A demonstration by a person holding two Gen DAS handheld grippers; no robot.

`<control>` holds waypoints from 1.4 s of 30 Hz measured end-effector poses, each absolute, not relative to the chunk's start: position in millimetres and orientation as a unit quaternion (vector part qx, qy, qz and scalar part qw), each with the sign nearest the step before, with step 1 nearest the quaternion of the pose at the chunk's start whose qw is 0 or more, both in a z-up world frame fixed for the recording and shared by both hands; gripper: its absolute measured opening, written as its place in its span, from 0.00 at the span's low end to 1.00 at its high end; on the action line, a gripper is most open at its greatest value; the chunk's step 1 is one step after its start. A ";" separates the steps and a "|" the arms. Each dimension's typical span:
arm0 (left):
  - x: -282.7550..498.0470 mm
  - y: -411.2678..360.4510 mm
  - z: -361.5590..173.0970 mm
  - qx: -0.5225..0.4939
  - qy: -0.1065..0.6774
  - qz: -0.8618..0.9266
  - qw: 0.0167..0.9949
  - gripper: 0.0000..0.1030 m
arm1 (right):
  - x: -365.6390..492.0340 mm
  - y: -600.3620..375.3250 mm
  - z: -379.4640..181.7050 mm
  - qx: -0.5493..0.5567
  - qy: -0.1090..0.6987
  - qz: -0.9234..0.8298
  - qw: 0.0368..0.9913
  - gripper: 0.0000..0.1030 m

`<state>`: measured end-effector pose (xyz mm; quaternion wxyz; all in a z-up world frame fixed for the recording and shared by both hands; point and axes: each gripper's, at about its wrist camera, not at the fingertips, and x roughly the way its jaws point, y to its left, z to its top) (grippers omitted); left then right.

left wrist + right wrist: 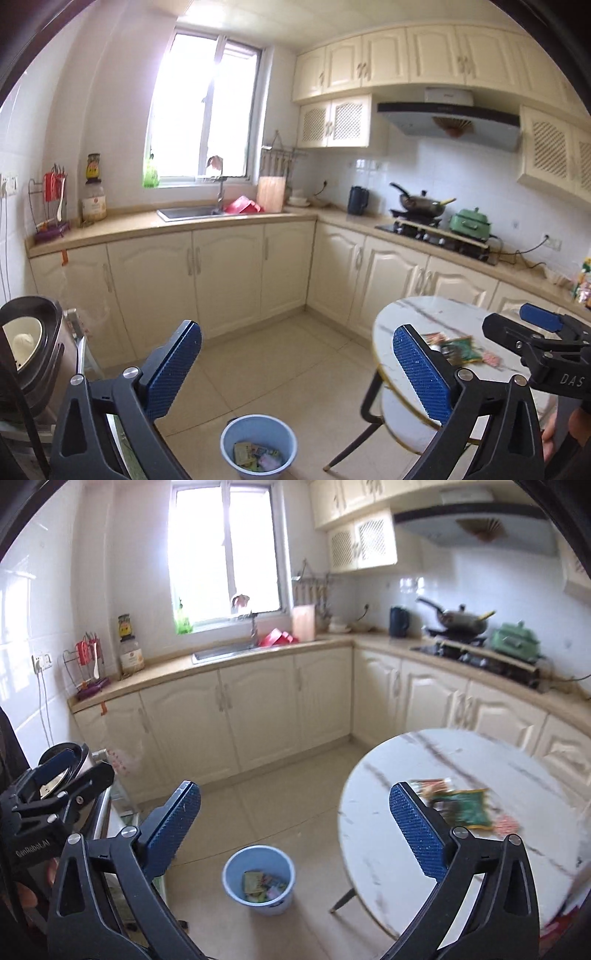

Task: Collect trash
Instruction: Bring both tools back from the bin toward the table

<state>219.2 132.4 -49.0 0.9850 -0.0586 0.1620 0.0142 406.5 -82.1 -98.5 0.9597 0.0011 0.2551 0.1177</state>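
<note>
A light blue bin [258, 446] stands on the tiled floor and holds several wrappers [256, 456]; it also shows in the right wrist view [258, 878]. Several snack wrappers [461, 805] lie on a round marble table [388, 834], also seen in the left wrist view [460, 349]. My left gripper [297, 369] is open and empty, held above the floor over the bin. My right gripper [295, 834] is open and empty, with its right finger near the table's wrappers. The right gripper [539, 332] shows over the table in the left wrist view.
Cream cabinets and a beige counter [147, 225] run along the back and right walls, with a sink [188, 212] and a stove with a wok [421, 206]. An appliance [26, 350] stands at the left. The table has dark legs [354, 443] and a lower shelf.
</note>
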 end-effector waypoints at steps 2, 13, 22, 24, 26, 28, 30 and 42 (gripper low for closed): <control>186.6 117.1 -49.6 -0.049 0.149 0.003 0.988 0.99 | 380.1 -97.0 -79.2 0.008 0.234 0.106 0.966 1.00; 16.0 91.4 -61.6 -0.036 0.066 -0.020 0.997 0.99 | 273.4 -137.7 -0.9 -0.001 0.147 0.049 0.988 1.00; -57.1 83.1 -84.1 -0.018 0.022 -0.047 0.998 0.99 | 226.4 -148.3 26.7 -0.006 0.106 0.003 0.994 1.00; -63.6 83.1 -87.3 -0.015 0.017 -0.050 0.999 0.99 | 220.3 -153.7 30.5 -0.003 0.100 -0.002 0.995 1.00; -61.2 82.8 -90.3 -0.014 0.015 -0.050 0.999 0.99 | 216.8 -157.9 31.8 -0.001 0.096 -0.007 0.995 1.00; -60.5 83.0 -92.2 -0.012 0.014 -0.051 0.999 0.99 | 213.0 -159.6 33.7 0.000 0.094 -0.011 0.996 1.00; -55.7 81.1 -93.4 -0.009 0.016 -0.052 0.998 0.99 | 211.1 -161.1 33.7 0.001 0.093 -0.013 0.996 1.00; -16.2 75.3 -81.4 -0.001 0.035 -0.054 0.998 0.99 | 220.0 -172.3 21.9 0.003 0.110 -0.023 0.994 1.00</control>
